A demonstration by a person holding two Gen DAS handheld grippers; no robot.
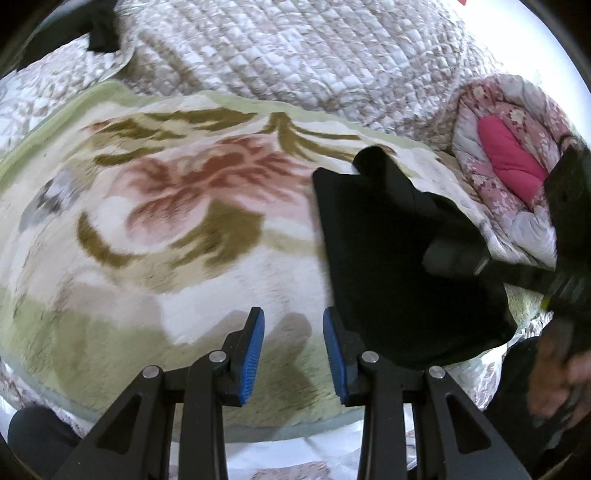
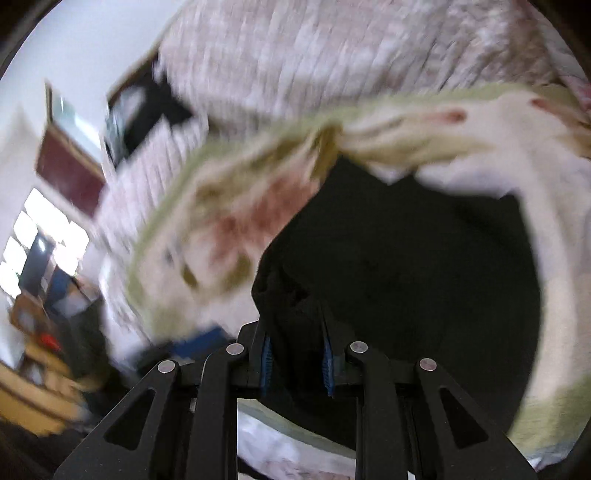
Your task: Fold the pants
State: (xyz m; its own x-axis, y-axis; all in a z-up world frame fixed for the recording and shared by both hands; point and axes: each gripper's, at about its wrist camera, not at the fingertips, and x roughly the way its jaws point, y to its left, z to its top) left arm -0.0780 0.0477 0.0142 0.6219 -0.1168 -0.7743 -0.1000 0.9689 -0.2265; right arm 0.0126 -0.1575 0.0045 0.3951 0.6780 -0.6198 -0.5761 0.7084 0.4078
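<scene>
The black pants (image 1: 391,254) lie folded into a compact dark shape on the floral fleece blanket (image 1: 155,221), right of centre in the left wrist view. My left gripper (image 1: 293,328) is open and empty, hovering just left of the pants' near edge. The right gripper body (image 1: 569,229) shows at the right edge there, over the pants. In the blurred right wrist view my right gripper (image 2: 295,354) is shut on a bunched fold of the black pants (image 2: 399,266), which spread out ahead over the blanket (image 2: 517,147).
A quilted beige bedspread (image 1: 295,51) covers the bed behind the blanket. A rolled pink floral quilt (image 1: 509,162) lies at the right. A dark garment (image 1: 99,33) sits at the far left. A window and furniture (image 2: 44,236) show left of the bed.
</scene>
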